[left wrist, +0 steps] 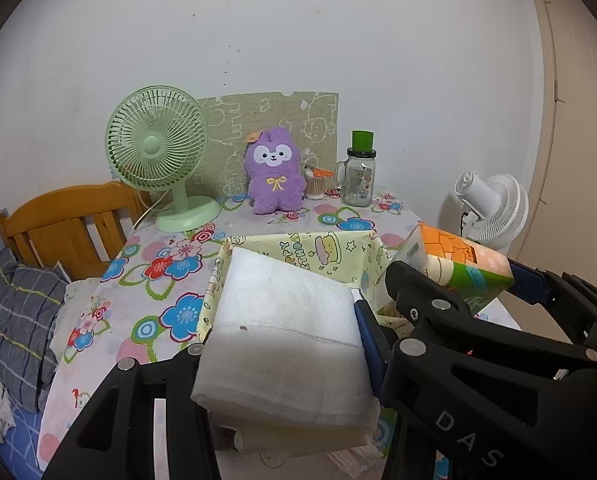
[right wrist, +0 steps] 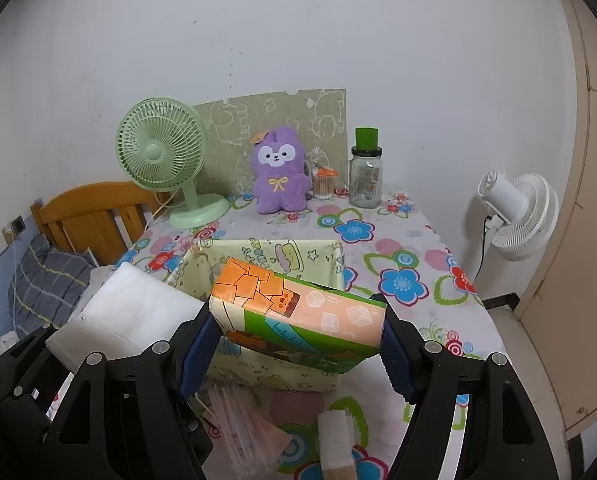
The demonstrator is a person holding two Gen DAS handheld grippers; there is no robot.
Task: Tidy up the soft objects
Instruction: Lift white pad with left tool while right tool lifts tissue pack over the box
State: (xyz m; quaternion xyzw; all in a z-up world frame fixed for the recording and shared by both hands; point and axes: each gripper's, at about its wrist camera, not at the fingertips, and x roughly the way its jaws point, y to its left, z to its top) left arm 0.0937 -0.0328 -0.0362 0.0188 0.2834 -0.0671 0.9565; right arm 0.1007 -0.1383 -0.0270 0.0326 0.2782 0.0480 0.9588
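**Two soft packs held over the fabric bin**

The only writing that reads clearly is "DAS" in pale letters on the black frame of the right tool, seen from the left wrist view. The tissue pack carries cartoon artwork in orange, pink and green with a line of script too small to make out. The yellow fabric bin has printed cartoon characters and letters that cannot be read with certainty.

The left tool is clamped on a white padded pack, its blue pads pressing both sides. The right tool is clamped on the tissue pack, held tilted above the bin's opening. The two packs sit side by side, the white one to the left.

The table wears a cloth of bright flowers. At its far edge stand a green desk fan, a purple plush toy, a cotton swab holder and a glass jar mug with a green lid. Behind them a green illustrated mat leans on the white wall. A wooden headboard and plaid pillow lie left; a white fan stands right.
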